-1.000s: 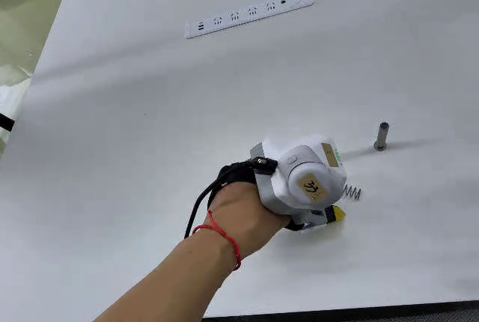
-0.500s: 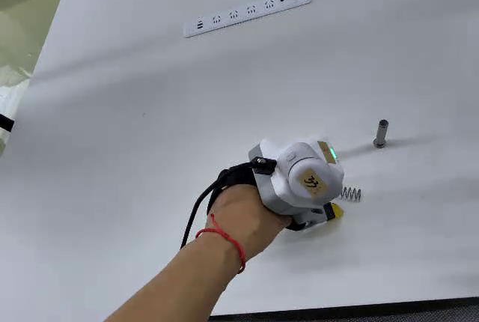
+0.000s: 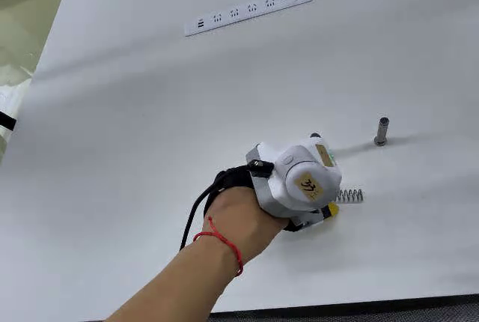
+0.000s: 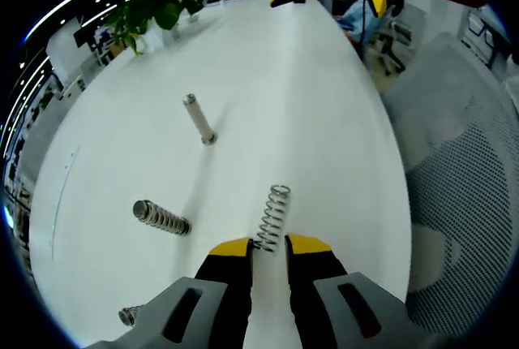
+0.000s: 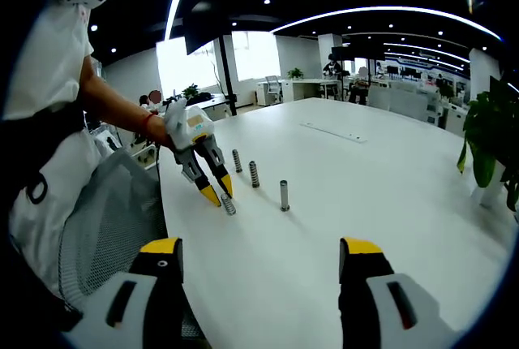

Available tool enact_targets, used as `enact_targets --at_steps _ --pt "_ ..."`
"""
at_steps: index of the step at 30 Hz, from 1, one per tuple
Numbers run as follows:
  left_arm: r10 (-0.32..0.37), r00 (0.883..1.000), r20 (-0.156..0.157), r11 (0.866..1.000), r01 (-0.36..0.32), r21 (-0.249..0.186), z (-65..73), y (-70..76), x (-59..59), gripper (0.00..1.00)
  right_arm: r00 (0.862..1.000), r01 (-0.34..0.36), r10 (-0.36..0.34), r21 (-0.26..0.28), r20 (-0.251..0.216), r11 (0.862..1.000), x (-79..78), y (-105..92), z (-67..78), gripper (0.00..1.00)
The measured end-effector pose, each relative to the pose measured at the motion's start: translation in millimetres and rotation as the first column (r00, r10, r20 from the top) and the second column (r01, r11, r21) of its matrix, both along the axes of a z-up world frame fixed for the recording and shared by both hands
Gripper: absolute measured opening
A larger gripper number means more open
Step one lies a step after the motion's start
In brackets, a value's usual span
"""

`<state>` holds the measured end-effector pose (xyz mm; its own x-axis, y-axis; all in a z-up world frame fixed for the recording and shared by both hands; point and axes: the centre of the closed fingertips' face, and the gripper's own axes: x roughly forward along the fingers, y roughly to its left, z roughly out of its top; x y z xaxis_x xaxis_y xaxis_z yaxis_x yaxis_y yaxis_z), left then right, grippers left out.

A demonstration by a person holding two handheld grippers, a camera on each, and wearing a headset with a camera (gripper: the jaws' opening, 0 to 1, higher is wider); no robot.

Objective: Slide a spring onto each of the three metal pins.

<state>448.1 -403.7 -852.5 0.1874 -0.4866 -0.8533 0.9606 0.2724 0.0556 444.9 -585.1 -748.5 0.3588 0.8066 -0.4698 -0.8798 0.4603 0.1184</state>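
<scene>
A loose spring lies flat on the white table, its near end between the yellow tips of my left gripper. The jaws stand narrowly open, and a sliver of table shows beside the spring. In the head view the spring sticks out to the right of the left gripper. A bare pin stands ahead; one pin wears a spring, and another stands at the lower left. My right gripper hangs wide open, far from the pins, holding nothing.
A white power strip lies at the far side of the table. The table's near edge runs close below the hand. A mesh chair stands beside the table, and a plant at its far end.
The left gripper has shifted slightly left and turned. The spring now lies level and shows more of its length. The bare pin has not moved.
</scene>
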Motion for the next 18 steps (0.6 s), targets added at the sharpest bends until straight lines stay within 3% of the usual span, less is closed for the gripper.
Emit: enact_targets --at_steps 18 --pt "-0.030 0.999 0.018 1.000 0.030 0.010 -0.6 0.0 -1.9 0.12 1.000 -0.013 0.013 0.000 -0.016 1.000 -2.7 0.6 -9.3 0.84"
